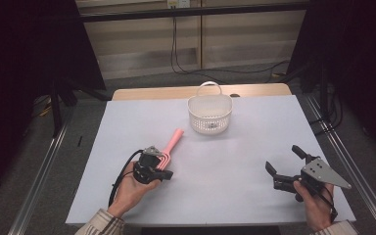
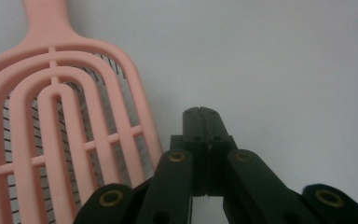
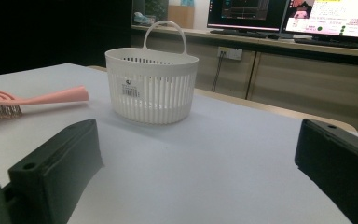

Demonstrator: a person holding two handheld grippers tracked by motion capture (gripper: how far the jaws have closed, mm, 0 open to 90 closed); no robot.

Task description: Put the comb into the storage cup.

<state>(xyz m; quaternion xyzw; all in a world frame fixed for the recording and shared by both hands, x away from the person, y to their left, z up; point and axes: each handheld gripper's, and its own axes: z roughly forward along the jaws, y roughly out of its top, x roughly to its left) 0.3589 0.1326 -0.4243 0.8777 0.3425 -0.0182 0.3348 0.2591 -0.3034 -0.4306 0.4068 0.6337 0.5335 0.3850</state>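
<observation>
The pink brush (image 1: 169, 148) is left lying flat on the bench (image 1: 245, 147), just short of the white basket (image 1: 209, 115), while the left gripper (image 1: 165, 174) is kept clenched on nothing beside its head and the right gripper (image 1: 284, 159) is held spread wide, probably ready to reach.
</observation>
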